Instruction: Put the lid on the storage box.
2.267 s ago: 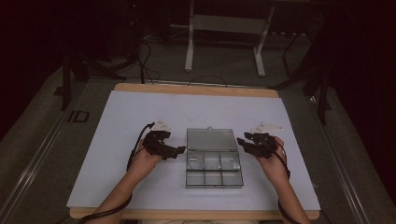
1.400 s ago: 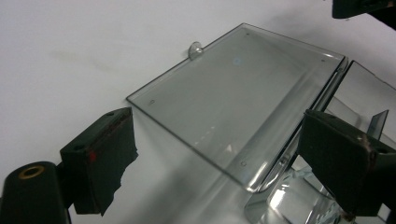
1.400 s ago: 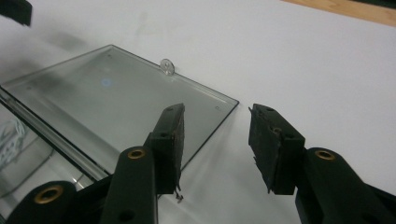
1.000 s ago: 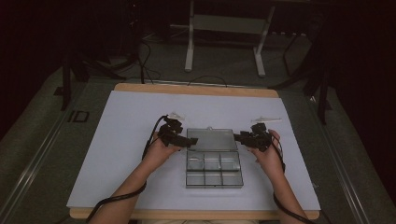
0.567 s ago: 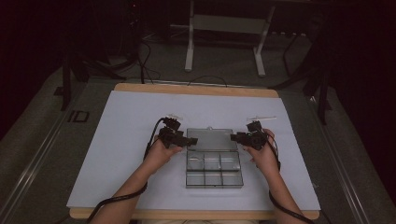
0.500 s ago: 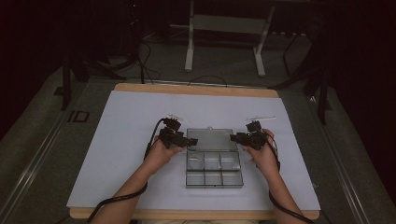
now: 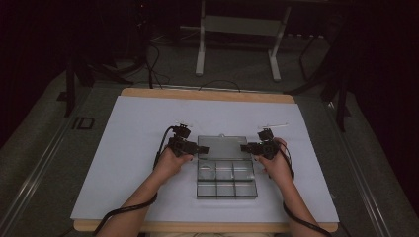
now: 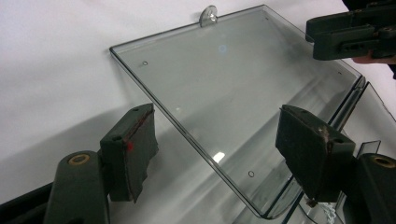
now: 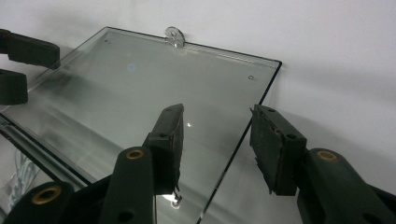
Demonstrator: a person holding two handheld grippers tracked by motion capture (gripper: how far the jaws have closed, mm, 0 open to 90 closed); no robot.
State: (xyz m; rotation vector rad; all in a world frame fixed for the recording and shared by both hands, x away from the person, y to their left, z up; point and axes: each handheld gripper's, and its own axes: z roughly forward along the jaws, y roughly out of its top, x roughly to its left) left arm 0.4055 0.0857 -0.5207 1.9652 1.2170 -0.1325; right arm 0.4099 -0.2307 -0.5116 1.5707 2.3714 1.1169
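A clear plastic compartment box [image 7: 226, 178] lies on the white table sheet with its clear lid [image 7: 222, 146] folded back behind it. My left gripper [image 7: 202, 148] sits at the lid's left edge. In the left gripper view this gripper [image 8: 217, 135] has its jaws astride the lid [image 8: 224, 88]; they have just been closing, with a gap still on both sides. My right gripper [image 7: 245, 147] is at the lid's right edge. Its jaws [image 9: 219, 126] straddle the lid [image 9: 140, 88] edge and have just been opening, and the pads do not touch it.
A small round tab [image 8: 208, 16] sticks out of the lid's far edge. The white sheet [image 7: 133, 148] spreads wide on both sides of the box. The wooden table edge [image 7: 207, 94] runs along the back, with a metal stand [image 7: 237, 29] on the floor beyond.
Both hands have come forward and inward from beside the box to the lid's two side edges. The left jaws have narrowed around the lid edge.
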